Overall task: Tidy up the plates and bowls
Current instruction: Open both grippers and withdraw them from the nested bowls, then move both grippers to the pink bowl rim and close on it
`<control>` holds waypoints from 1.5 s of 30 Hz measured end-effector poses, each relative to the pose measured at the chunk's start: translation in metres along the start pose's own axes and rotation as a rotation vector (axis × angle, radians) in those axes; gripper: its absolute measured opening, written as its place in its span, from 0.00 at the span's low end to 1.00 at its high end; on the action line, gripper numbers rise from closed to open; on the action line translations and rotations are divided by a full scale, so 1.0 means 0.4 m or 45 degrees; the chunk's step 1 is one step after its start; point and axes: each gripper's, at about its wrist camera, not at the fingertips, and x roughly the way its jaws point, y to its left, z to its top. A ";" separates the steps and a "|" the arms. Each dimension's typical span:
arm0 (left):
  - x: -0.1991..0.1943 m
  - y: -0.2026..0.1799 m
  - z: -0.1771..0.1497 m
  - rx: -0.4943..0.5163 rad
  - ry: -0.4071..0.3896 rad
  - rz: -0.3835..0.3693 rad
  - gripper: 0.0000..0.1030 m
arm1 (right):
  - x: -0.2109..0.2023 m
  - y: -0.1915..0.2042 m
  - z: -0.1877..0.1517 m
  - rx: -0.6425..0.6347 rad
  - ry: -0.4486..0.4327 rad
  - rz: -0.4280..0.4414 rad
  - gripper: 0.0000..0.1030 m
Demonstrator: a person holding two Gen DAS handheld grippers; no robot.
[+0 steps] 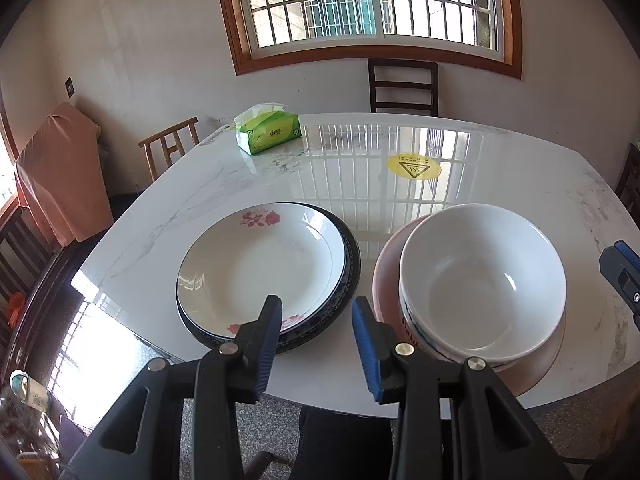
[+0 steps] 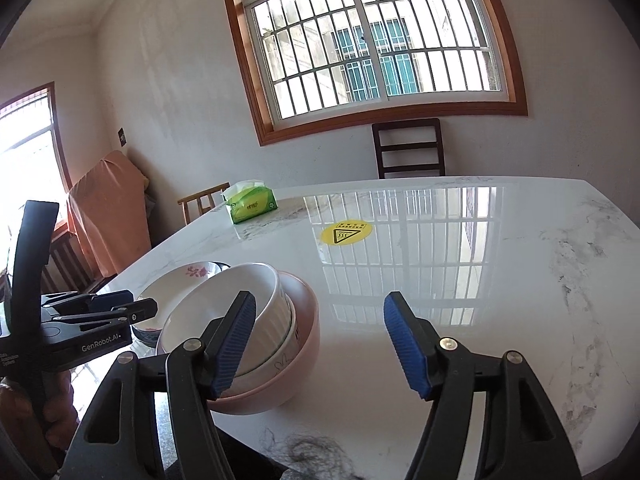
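A white plate with red flowers lies stacked on a dark blue-rimmed plate near the table's front edge. To its right a white bowl sits nested in other bowls, the outermost pink. My left gripper is open and empty, above the front edge between plates and bowls. My right gripper is open and empty, just right of the bowl stack. The flowered plate shows behind the stack. The left gripper shows at the left of the right wrist view.
The white marble table carries a green tissue pack at the back left and a yellow warning sticker in the middle. Chairs stand at the far side and at the left.
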 end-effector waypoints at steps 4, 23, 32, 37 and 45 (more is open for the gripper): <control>0.002 0.001 -0.008 0.004 -0.009 -0.010 0.36 | -0.010 -0.017 -0.007 0.035 -0.011 -0.016 0.62; 0.011 0.027 -0.012 -0.056 0.058 -0.088 0.36 | 0.015 -0.063 -0.054 0.194 0.186 0.043 0.62; 0.037 0.041 0.018 -0.092 0.230 -0.245 0.36 | 0.047 -0.062 -0.037 0.213 0.331 0.080 0.43; 0.047 0.040 0.045 -0.074 0.260 -0.219 0.36 | 0.083 -0.054 -0.008 0.222 0.428 0.130 0.37; 0.070 0.041 0.089 -0.061 0.337 -0.260 0.36 | 0.144 -0.056 0.014 0.224 0.592 0.146 0.30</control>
